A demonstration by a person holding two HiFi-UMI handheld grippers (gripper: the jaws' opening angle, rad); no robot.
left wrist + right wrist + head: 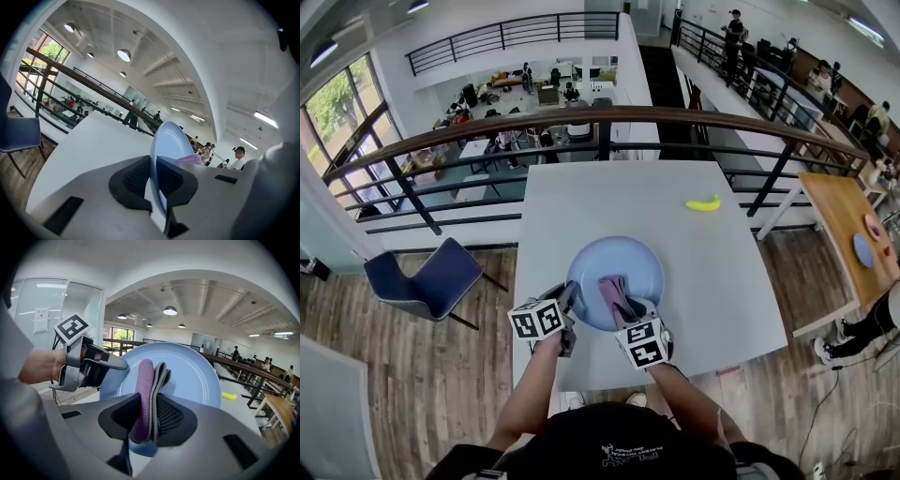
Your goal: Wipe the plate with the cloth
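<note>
The person's black shirt (623,450) fills the bottom centre of the head view, with both bare forearms reaching up the frame to the two handheld tools. The left gripper (572,298), just left of centre, has its jaws clamped on the lower-left rim of the round pale-blue plate (619,246); its own view shows that rim edge-on between the dark pads. The right gripper (623,305), just right of it, has its jaws pressed together on the folded purple-and-grey cloth (612,292), whose free end lies over the lower part of the plate's face. The plate sits above the near edge of the square white table (581,206). A yellow banana (703,203) lies on the table at upper right, well apart. A blue chair (431,278) stands on the wooden floor at left.
</note>
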